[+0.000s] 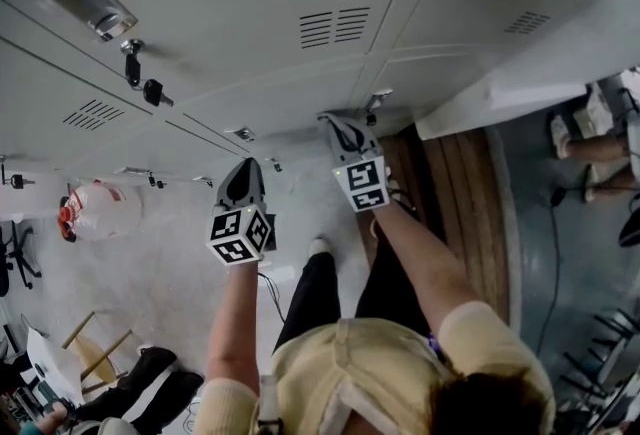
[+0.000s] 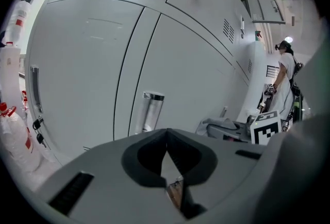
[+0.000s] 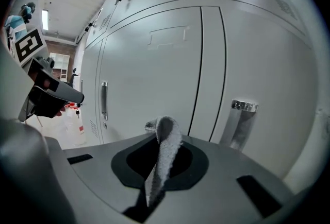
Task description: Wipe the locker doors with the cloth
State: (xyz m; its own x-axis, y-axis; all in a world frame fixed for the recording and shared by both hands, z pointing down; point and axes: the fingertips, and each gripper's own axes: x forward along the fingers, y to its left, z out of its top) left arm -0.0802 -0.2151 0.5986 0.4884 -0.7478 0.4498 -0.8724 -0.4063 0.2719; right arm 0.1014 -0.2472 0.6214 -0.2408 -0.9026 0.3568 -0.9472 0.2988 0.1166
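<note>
A grey textured cloth (image 3: 166, 148) is pinched by the right gripper (image 3: 161, 133), faced towards the pale grey metal locker doors (image 3: 154, 58) ahead for wiping; the left gripper (image 2: 166, 135) is closed, empty.

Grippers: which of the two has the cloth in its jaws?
The right gripper: a grey cloth is pinched between its jaws. The left gripper has its jaws together with nothing between them.

Grey cloth (image 3: 166, 145), pale grey locker doors (image 3: 149, 63)
</note>
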